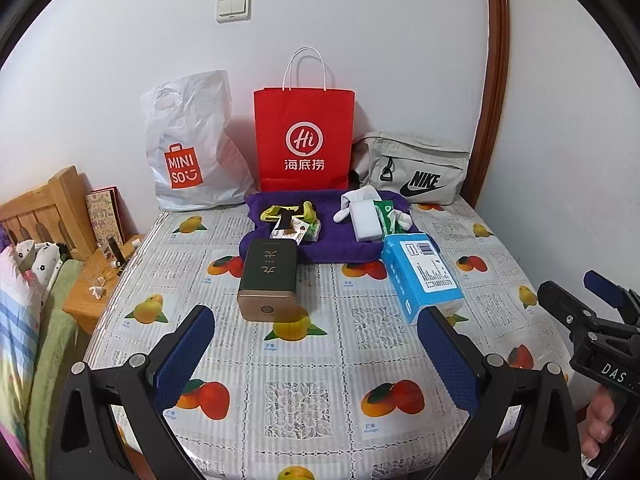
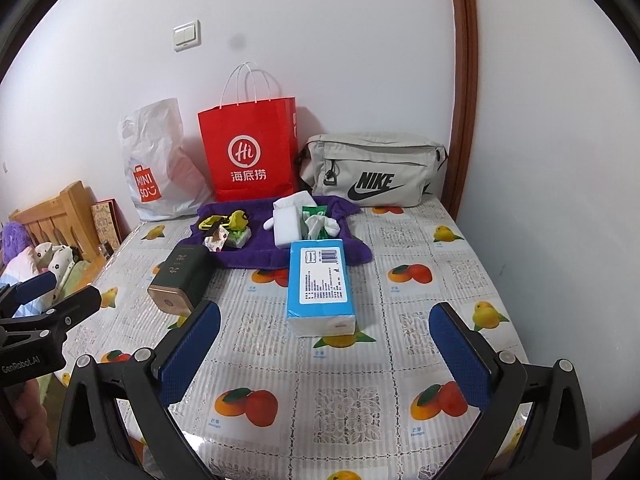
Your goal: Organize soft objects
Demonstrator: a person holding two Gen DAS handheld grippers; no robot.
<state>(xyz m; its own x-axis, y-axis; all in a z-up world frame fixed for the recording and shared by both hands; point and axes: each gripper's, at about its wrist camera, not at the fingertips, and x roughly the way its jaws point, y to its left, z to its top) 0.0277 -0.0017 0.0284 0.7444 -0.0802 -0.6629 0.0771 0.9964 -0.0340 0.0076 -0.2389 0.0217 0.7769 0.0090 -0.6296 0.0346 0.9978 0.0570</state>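
Observation:
A purple towel [image 1: 332, 250] [image 2: 276, 258] lies at the back of the table with small soft items on it: white socks and a white pad [image 1: 362, 216] [image 2: 286, 222], a green tissue pack [image 1: 390, 218] [image 2: 316, 222], a yellow-green toy [image 1: 306, 211] [image 2: 238, 220]. A blue tissue pack [image 1: 422, 272] [image 2: 322, 284] lies in front of the towel. A dark green tin [image 1: 270, 276] [image 2: 182, 280] lies to its left. My left gripper [image 1: 316, 354] is open over the table's front, empty. My right gripper [image 2: 326, 354] is open too, just short of the blue pack.
Against the wall stand a white Miniso bag [image 1: 188, 148] [image 2: 154, 168], a red paper bag [image 1: 306, 140] [image 2: 250, 152] and a grey Nike pouch [image 1: 416, 170] [image 2: 374, 170]. A wooden nightstand [image 1: 100, 276] and a bed lie left of the table. A hand [image 1: 598, 424] holds the other gripper.

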